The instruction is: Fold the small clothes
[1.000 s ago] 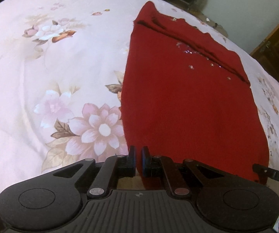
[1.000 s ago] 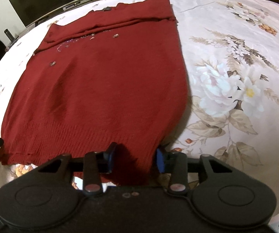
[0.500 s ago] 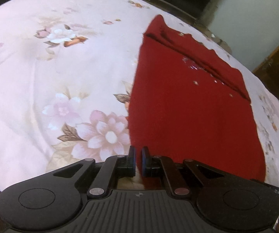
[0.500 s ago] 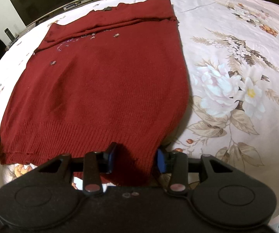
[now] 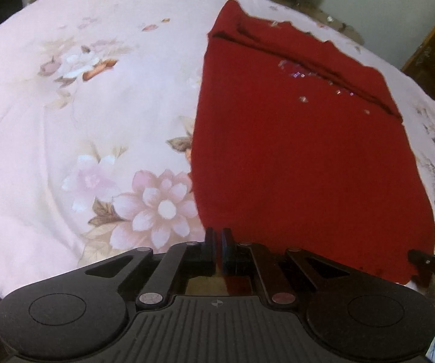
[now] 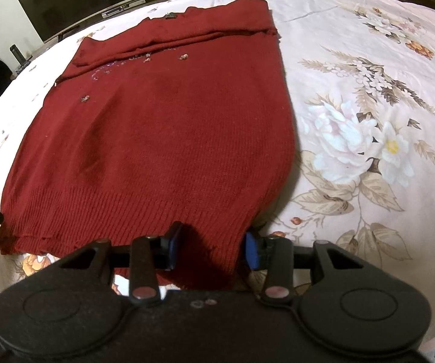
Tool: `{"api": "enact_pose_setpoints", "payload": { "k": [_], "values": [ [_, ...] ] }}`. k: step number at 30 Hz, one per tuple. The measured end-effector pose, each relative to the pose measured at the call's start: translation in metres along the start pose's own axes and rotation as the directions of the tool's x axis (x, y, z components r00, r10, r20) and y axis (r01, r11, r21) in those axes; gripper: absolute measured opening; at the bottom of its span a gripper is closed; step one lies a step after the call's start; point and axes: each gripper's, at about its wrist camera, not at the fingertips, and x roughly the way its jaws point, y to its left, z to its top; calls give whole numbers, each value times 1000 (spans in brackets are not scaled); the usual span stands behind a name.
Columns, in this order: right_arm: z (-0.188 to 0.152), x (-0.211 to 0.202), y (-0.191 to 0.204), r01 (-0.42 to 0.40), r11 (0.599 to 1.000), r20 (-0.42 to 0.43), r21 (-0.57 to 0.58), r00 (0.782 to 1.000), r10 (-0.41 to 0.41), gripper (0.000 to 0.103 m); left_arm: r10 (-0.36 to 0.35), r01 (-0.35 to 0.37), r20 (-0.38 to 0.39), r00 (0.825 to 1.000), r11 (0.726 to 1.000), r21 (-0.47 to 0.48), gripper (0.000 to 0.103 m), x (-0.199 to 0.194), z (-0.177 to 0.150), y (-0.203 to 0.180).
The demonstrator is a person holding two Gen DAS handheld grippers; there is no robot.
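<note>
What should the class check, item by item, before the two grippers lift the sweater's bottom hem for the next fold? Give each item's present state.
1. Red knit sweater lies flat on the floral bedsheet: ok.
2. Left gripper shut at the hem's corner: ok; whether cloth is pinched, cannot tell.
3. Right gripper closed on the hem: not ok; its jaws stand apart with the ribbed hem between them.
4. Sleeves folded in across the top: ok.
5. Bedsheet beyond the sweater free for the fold: ok.
</note>
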Motion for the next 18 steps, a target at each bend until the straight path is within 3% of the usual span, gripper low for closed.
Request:
{"api": "enact_pose_setpoints", "payload": {
  "k": [2,5,8,12,18],
  "values": [
    [0,0,0,-1,1000,1,-1,1000,1,42,19,-19,17,1000,1000,13,4,-1,0,-4],
    [0,-1,-1,-4,1000,2,-3,1000,4,43,-22,22,-21,1000,1000,12,4,4,0,-6],
    [0,-1,-1,-5,1000,3,-5,1000,5,43,-25,23,-57,998,999,-43,4,9,-1,-2],
    [0,-2,-1,-7,1000,4,-5,1000,7,43,-17,13,-32,999,993,-116,4,5,-4,9],
    [0,-2,-1,-8,1000,4,-6,1000,8,43,52,-52,-34,998,998,-19,3,9,-6,-6]
  ]
}}
